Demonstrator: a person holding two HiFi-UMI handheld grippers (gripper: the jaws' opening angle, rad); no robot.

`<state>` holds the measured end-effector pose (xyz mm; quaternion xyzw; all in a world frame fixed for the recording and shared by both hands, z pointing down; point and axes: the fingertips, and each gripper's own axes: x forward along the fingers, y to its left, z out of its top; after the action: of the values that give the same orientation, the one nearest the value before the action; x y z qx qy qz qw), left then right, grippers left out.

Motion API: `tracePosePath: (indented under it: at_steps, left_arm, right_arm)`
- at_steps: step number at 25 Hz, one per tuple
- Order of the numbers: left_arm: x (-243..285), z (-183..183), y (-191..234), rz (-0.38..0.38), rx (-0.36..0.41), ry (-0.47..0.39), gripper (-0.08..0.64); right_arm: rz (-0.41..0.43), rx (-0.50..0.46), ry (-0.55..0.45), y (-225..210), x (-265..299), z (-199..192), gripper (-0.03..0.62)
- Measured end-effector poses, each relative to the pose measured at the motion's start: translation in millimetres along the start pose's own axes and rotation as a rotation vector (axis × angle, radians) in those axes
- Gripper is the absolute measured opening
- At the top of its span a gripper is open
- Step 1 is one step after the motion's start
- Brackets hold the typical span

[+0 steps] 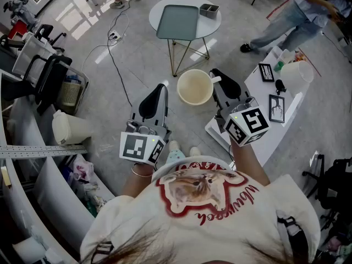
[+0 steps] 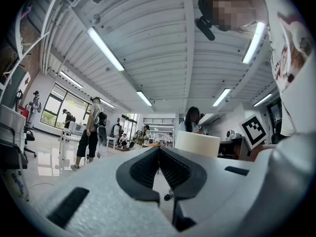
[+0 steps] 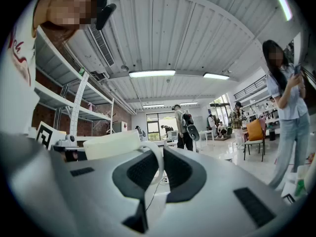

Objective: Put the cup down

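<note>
1. Cream-coloured round plastic cup (image 1: 194,87) sits at centre frame in the head view, its mouth facing up toward the camera. It is held in the air over the grey tiled floor (image 1: 110,87).
2. Right gripper (image 1: 216,76) is just right of the cup. In the right gripper view its dark ribbed jaws are pinched on the cup's thin loop handle (image 3: 157,162), and the cup body stands to the left of the jaws.
3. Left gripper (image 1: 163,87) is left of the cup at lower centre and apart from it. In the left gripper view its jaws are pressed together with nothing between them, and the cup shows beyond them, right of centre.
4. Round white table on gold wire legs (image 1: 212,26) stands at upper centre. It carries a teal rectangular tray (image 1: 177,22) and a small grey box (image 1: 209,10).
5. White rectangular table (image 1: 258,81) at right holds black picture frames (image 1: 276,108) and a white jug (image 1: 297,73).
</note>
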<state>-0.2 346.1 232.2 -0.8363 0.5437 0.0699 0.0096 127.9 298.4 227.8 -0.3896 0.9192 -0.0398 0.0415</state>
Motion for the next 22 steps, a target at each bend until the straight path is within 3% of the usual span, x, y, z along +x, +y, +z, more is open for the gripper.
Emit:
tracePosePath:
  at_steps: [14, 22]
  left_arm:
    - [1, 1, 16, -0.001, -0.007, -0.001, 0.014]
    - [3, 5, 32, -0.009, -0.002, -0.009, 0.014]
  right_arm:
    - [-0.015, 0.012, -0.020, 3, 11, 3, 0.048]
    - [-0.010, 0.112, -0.068, 5, 25, 7, 0.048]
